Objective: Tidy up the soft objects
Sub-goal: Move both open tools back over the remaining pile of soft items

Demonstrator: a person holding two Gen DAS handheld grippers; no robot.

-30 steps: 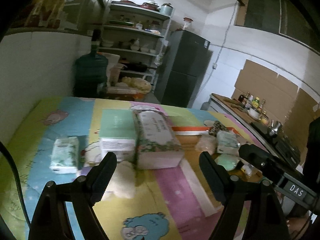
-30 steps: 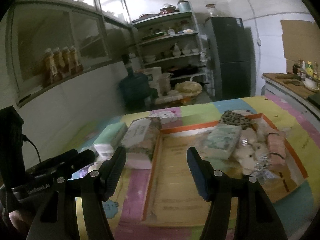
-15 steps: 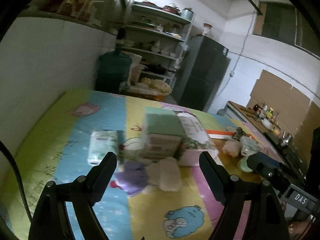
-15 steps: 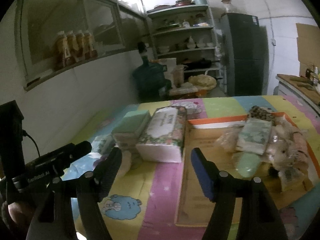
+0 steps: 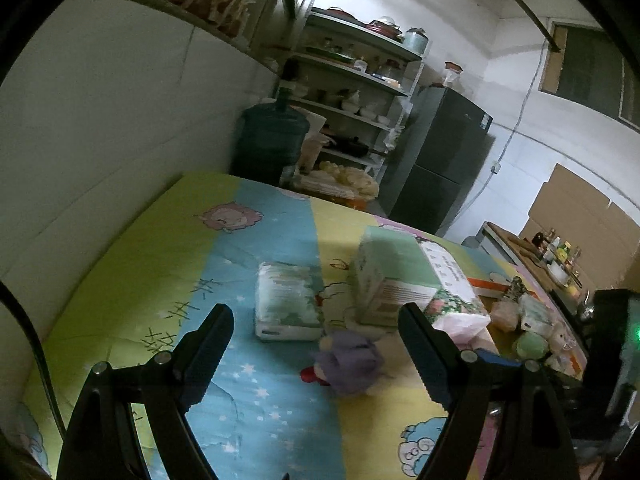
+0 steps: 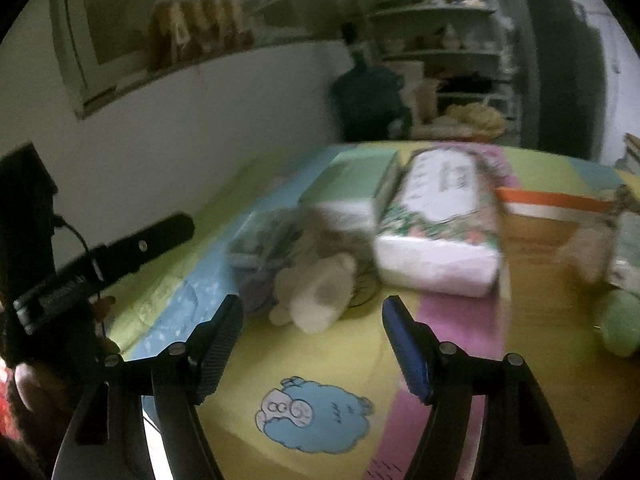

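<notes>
My left gripper [image 5: 316, 332] is open and empty, above a colourful cartoon mat. Just ahead of it lie a small green tissue pack [image 5: 286, 300] and a purple plush toy [image 5: 350, 358]. A green tissue box [image 5: 390, 276] and a floral tissue pack [image 5: 448, 280] lie to the right. My right gripper [image 6: 312, 324] is open and empty, just short of a cream plush toy [image 6: 316, 292]. The green box [image 6: 352, 192] and floral pack [image 6: 440, 224] lie beyond it. The purple plush [image 6: 256, 288] is partly hidden behind the cream one.
An orange-edged cardboard tray [image 6: 552, 200] at the right holds several soft items, including a pale green one [image 5: 530, 346]. A white wall [image 5: 100, 140] runs along the mat's left. A water jug [image 5: 272, 140], shelves and a fridge [image 5: 440, 168] stand behind. The left gripper shows in the right wrist view [image 6: 104, 256].
Both grippers have swung left and moved closer to the mat. The plush toys and small tissue pack now sit between the fingers. Both stay open.
</notes>
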